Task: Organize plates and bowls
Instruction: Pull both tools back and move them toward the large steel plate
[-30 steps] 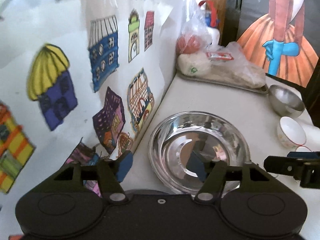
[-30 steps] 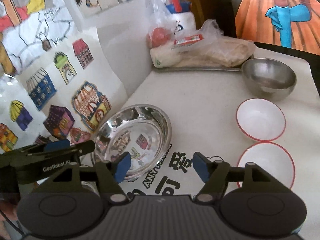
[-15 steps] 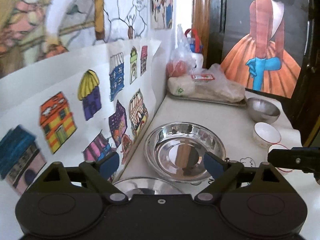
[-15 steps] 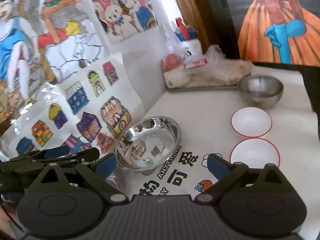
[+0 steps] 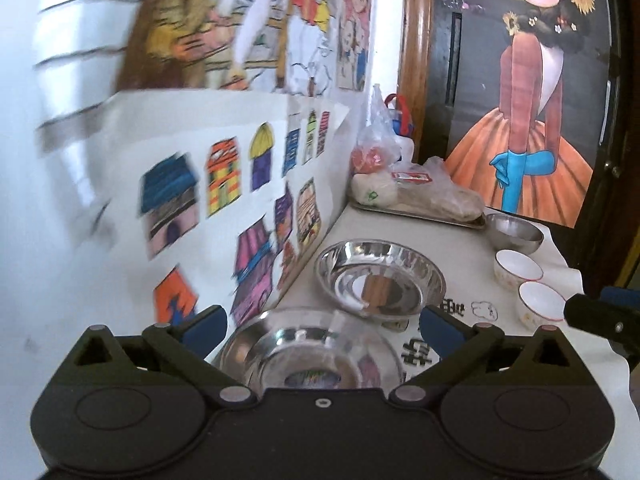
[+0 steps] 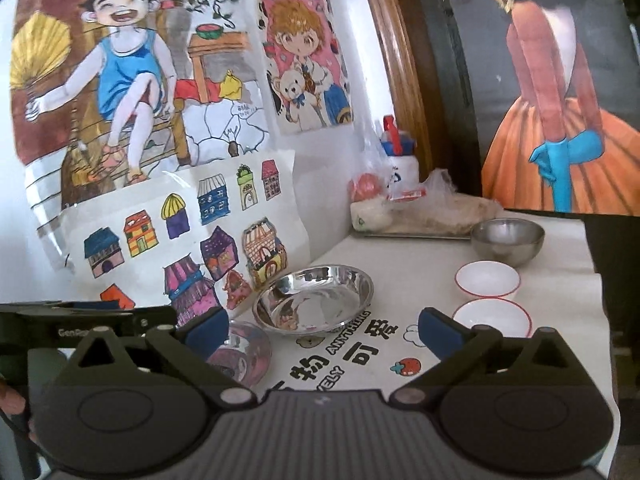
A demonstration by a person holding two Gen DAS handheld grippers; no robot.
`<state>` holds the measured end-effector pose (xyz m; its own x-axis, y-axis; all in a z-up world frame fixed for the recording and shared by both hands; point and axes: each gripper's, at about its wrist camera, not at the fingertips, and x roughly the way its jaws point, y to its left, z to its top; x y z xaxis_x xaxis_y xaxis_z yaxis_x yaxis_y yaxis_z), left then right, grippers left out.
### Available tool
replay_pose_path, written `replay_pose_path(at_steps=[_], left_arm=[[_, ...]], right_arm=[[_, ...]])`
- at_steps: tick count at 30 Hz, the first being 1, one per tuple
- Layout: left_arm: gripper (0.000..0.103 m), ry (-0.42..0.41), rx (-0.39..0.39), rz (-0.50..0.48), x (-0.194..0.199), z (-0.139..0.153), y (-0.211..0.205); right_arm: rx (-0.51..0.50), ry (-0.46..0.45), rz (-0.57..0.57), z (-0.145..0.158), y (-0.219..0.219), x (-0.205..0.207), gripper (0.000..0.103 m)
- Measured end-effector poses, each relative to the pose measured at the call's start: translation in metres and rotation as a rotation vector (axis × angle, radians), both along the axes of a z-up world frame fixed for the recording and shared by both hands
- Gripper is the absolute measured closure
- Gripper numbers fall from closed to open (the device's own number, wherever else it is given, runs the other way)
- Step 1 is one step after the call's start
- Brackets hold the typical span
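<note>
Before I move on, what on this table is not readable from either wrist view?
- Nearest steel plate: left wrist view, near edge behind the left tool.
- Same plate, right wrist view: mostly behind the right tool.
- Bagged food: contents unclear through plastic.
- Wall drawings: left view, motion-blurred.

Both views are lit brightly and evenly by soft daylight, its source not being shown; only faint shadows are cast on the white tablecloth [image 6: 424,256]; strong motion blur is seen along the left side of the left wrist view, where the house drawings [image 5: 224,184] and the upper wall are smeared, while the right wrist view is held sharp; glare and mirrored reflections are carried by the steel plate [image 5: 380,280] and the steel bowl [image 6: 507,240]; the nearest steel dish [image 5: 312,360] is rendered hazy and out of focus; straight lines such as the wooden door frame [image 6: 400,80] are bent by fisheye distortion, and the corners are darkened by vignetting
</note>
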<state>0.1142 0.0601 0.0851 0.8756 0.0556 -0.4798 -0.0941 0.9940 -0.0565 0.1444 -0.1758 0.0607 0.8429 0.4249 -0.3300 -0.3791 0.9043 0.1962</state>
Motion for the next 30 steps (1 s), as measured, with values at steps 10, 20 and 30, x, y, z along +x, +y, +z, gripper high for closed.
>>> replay_pose_path(at_steps=[10,20,30], left_arm=[[0.001,0.014,-0.022,0.048,-0.041,-0.024,0.016],[0.001,0.065,-0.036,0.088,-0.046,-0.052,0.026],[0.001,0.087,-0.041,0.125,-0.029,-0.060,0.032]], right_arm=[[-0.062,-0.040,0.005,-0.020,0.010,-0.037,0.000],[-0.092,0.067,0.066,-0.046,0.020,-0.027,0.000],[-0.083,0.135,0.115,-0.060,0.028,0.012,0.000]])
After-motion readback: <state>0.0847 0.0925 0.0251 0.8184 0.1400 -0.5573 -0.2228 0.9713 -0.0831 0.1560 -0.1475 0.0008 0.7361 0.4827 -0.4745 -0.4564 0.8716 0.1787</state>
